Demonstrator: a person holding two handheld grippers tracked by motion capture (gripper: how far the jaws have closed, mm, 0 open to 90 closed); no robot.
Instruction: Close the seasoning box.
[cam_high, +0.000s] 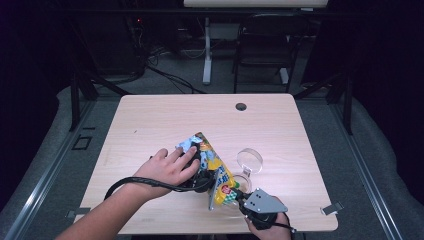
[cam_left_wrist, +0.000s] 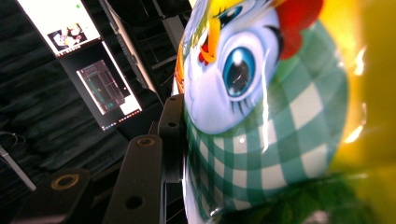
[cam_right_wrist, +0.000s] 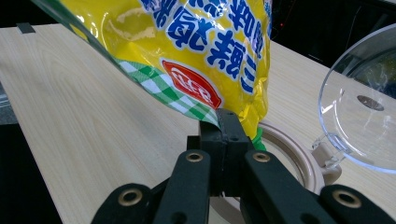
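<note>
1. High view: a yellow snack bag (cam_high: 212, 167) with a green-checked lower edge is held tilted above the front middle of the wooden table (cam_high: 150, 120). The left hand (cam_high: 167, 167) and left gripper (cam_high: 200, 175) grip it at about its 9 o'clock side. The right gripper (cam_high: 241, 200) holds the bag's 5 o'clock corner. A clear container (cam_high: 240, 182) with its round hinged lid (cam_high: 249, 160) open stands just beside the bag at 3 o'clock.
2. Left gripper view: one black jaw presses flat against the bag's (cam_left_wrist: 261, 116) glossy cartoon face; the other jaw is hidden behind the bag, so the left gripper looks closed on it.
3. Right gripper view: the right gripper's (cam_right_wrist: 227, 126) jaws are pinched tight together on the bag's (cam_right_wrist: 187, 51) checked corner, over the container's tan rim (cam_right_wrist: 289, 149), with the clear lid (cam_right_wrist: 359, 112) at 3 o'clock.
</note>
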